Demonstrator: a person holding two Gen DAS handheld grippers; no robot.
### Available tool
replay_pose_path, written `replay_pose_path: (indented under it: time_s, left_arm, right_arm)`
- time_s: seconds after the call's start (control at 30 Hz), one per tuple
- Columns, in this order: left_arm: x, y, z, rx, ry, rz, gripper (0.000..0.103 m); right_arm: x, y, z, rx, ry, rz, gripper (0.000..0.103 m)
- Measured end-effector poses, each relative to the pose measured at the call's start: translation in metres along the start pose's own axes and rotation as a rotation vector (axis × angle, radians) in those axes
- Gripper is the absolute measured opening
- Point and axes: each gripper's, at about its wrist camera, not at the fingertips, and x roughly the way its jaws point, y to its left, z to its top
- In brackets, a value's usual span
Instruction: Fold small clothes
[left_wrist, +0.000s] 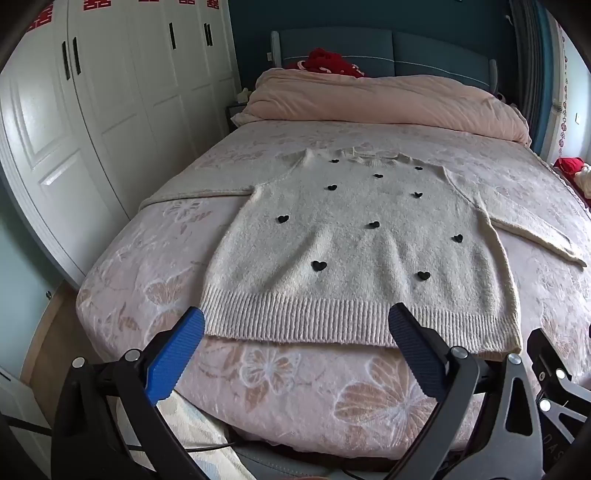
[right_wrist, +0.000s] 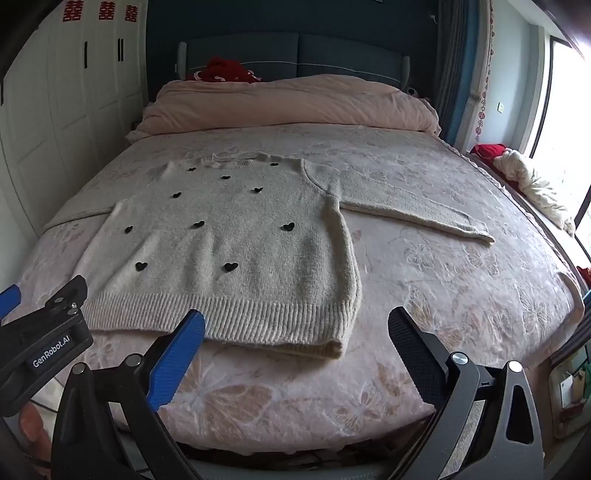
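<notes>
A cream knitted sweater (left_wrist: 354, 243) (right_wrist: 236, 243) dotted with small black hearts lies flat, front up, on the bed, sleeves spread to both sides, ribbed hem toward me. My left gripper (left_wrist: 295, 325) is open, its blue fingers just above the hem's left half, nothing between them. My right gripper (right_wrist: 295, 325) is also open, hovering over the hem's right corner (right_wrist: 332, 347) and the bare bedspread beside it. The left gripper's body (right_wrist: 44, 339) shows at the left edge of the right wrist view.
The bed (left_wrist: 332, 398) has a pink floral bedspread. A folded pink duvet (left_wrist: 388, 99) and a red item (left_wrist: 328, 62) lie at the headboard. White wardrobe doors (left_wrist: 92, 110) stand left. Red and white cloth (right_wrist: 517, 170) sits by the window at right.
</notes>
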Motion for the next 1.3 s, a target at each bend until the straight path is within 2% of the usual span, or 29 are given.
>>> replay_pose_path:
  time_s: [0.03,0.23,0.47,1.3]
  left_arm:
    - [0.003,0.000,0.001,0.004,0.049,-0.002,0.097]
    - [0.002,0.011,-0.001,0.001,0.044,-0.004,0.097]
    - [-0.006,0.003,-0.005,0.023,0.028,0.021,0.097]
    - [-0.013,0.004,-0.005,0.032,0.015,0.034,0.098]
  right_arm:
    - [0.001,0.001,0.000,-0.008,0.004,-0.004,0.098]
    - [-0.004,0.003,-0.001,-0.004,-0.016,0.012,0.098]
    - [-0.008,0.017,-0.005,-0.016,-0.004,0.024,0.098]
    - [-0.009,0.012,-0.001,0.003,0.000,0.040,0.098]
